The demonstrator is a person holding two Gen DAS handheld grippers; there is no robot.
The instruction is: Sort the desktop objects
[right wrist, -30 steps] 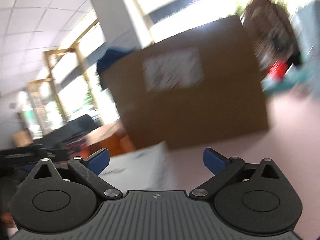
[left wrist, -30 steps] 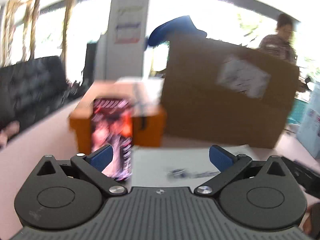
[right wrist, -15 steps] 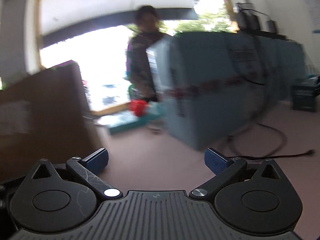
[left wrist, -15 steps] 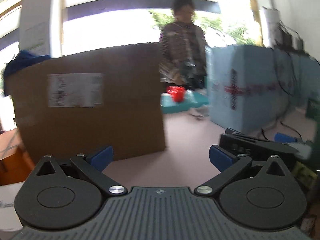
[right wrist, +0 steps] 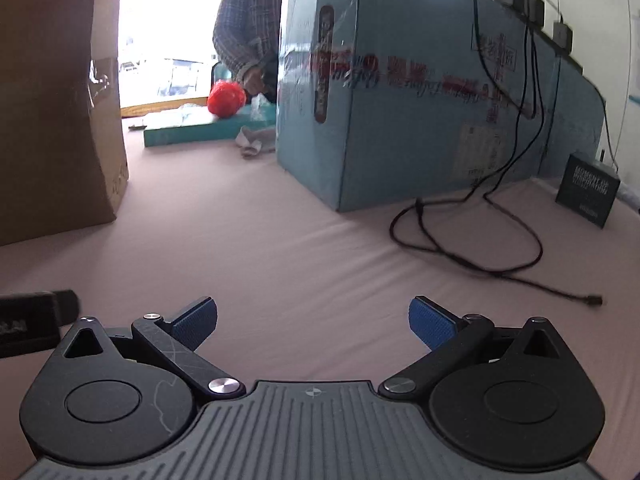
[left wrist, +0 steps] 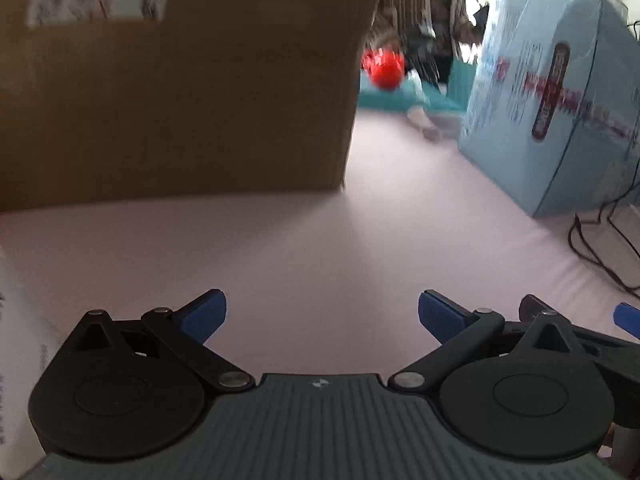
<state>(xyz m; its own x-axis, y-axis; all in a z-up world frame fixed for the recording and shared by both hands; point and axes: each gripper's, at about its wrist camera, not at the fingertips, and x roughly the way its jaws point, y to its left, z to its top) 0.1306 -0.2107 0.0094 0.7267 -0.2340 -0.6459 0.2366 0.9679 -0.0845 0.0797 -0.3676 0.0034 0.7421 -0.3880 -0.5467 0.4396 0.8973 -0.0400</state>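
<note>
On the pink tabletop (right wrist: 280,248), both wrist views now look at bare cloth between two big boxes, where a second ago they were pointed left at an orange tray with a dark printed pack standing beside white paper. Both views have swung right and dipped; neither tray nor pack is visible now, and only a white paper edge (left wrist: 12,360) remains at the near left of the left wrist view. Left gripper (left wrist: 322,316): jaws spread wide, nothing between the blue pads (left wrist: 204,314). Right gripper (right wrist: 312,320): also spread wide and empty, hovering low over the cloth. Brown cardboard box (left wrist: 172,92) stands far left, blue box (right wrist: 400,100) far right, with a black cable (right wrist: 472,248) trailing from it onto the cloth. A small dark card (right wrist: 588,190) stands at the far right. A person (right wrist: 244,28) behind the boxes handles something beside a red object (right wrist: 226,98) on a teal tray (right wrist: 192,132). Judgement: no sortable desktop object lies within reach of either gripper; the items seen earlier are out of frame to the left, so this looks like a transit or search sweep, with sorting not visibly begun. The left view is motion-blurred.
</note>
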